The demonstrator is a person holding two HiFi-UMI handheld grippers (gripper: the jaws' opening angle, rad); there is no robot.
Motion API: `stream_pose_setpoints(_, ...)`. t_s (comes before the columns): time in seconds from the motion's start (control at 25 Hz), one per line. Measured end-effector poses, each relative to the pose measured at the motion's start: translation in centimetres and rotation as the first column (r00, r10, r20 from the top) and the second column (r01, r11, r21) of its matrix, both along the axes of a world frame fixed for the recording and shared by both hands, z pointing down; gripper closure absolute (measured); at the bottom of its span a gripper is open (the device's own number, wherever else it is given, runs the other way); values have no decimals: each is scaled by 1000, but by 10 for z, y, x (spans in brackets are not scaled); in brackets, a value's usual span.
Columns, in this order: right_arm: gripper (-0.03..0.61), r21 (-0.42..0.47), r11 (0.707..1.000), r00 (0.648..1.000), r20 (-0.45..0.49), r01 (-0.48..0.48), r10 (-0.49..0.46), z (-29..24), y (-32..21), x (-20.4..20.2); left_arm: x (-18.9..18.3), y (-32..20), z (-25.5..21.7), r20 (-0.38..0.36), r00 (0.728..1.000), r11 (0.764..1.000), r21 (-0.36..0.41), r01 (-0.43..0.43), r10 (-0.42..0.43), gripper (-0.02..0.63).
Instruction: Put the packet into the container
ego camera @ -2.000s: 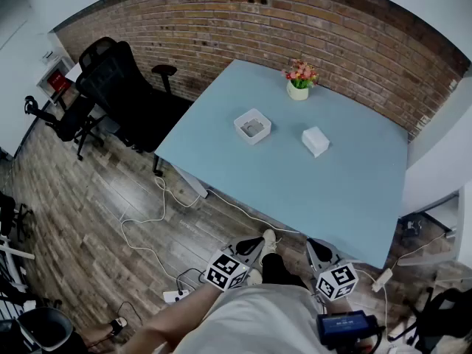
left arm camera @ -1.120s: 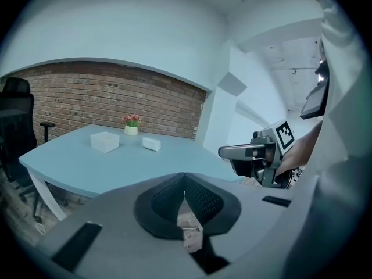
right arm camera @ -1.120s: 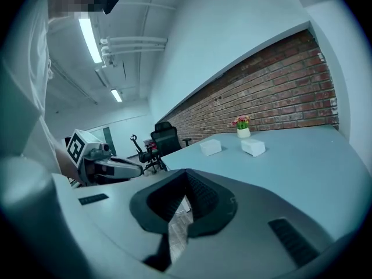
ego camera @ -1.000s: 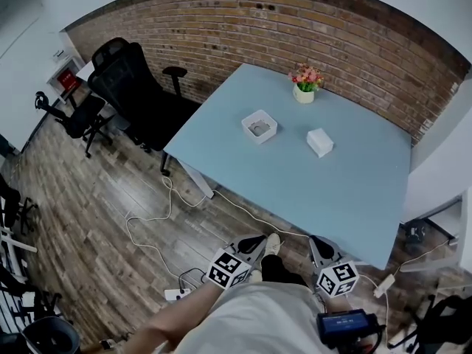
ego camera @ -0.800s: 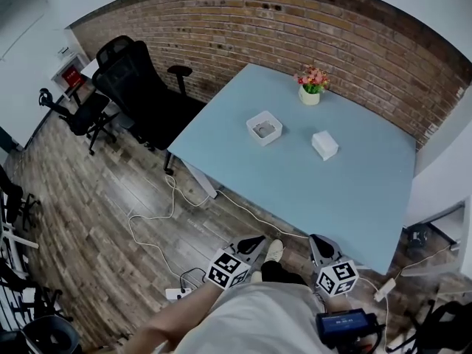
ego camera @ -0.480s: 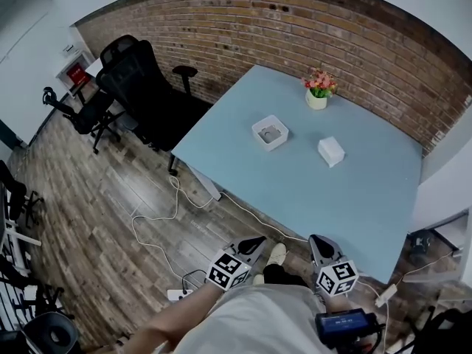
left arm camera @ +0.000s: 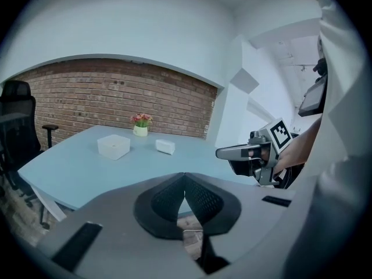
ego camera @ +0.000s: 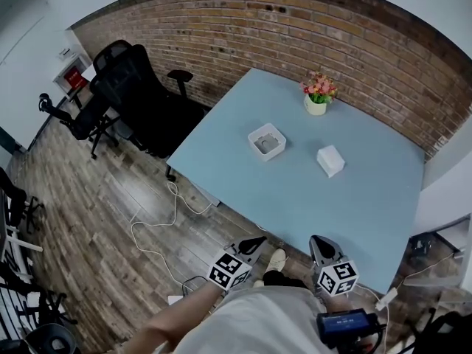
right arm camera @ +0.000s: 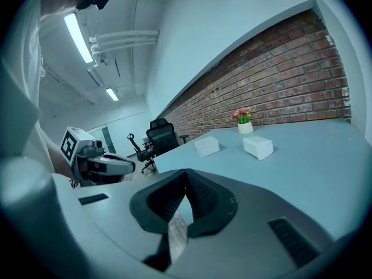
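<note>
Packet (ego camera: 330, 160) lies loose at middle of table (ego camera: 295, 198), container (ego camera: 266, 140) near it toward the left edge. Jaws together, empty, left gripper (ego camera: 253, 243) and right gripper (ego camera: 318, 243) hang off the near edge: probably carry posture before reaching.

Matt blue table (ego camera: 332, 198), rough brick wall (ego camera: 295, 28)

Packet (ego camera: 330, 160) and container (ego camera: 267, 141) lie apart on the pale blue table (ego camera: 295, 205); the packet is not in the container.
The container is a small white square box, upright and open at the top, with a greyish patch showing on its floor. The packet is a white, blocky, closed pack lying flat to the container's right in the head view, near it but not touching. Both sit toward the table's far half.
</note>
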State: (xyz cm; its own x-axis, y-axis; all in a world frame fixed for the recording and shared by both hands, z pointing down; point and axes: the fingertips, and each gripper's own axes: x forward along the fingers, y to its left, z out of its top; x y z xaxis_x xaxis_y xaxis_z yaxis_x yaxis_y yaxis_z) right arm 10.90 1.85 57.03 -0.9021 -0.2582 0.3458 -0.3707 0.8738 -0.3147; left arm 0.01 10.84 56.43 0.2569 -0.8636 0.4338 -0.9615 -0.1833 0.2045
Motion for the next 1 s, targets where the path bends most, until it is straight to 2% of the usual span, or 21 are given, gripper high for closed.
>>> stream_pose_setpoints(0.44,569,-37,998,999,23,-42,43,9,-58,-28,-25,-57,-1,51,997,998,-30,-60,61,603)
stream_pose_setpoints(1.0,569,-32,999,999,44,-24,25,6,-112,-47,-44,-126,-10,109,990,996,-41,-81,85,603)
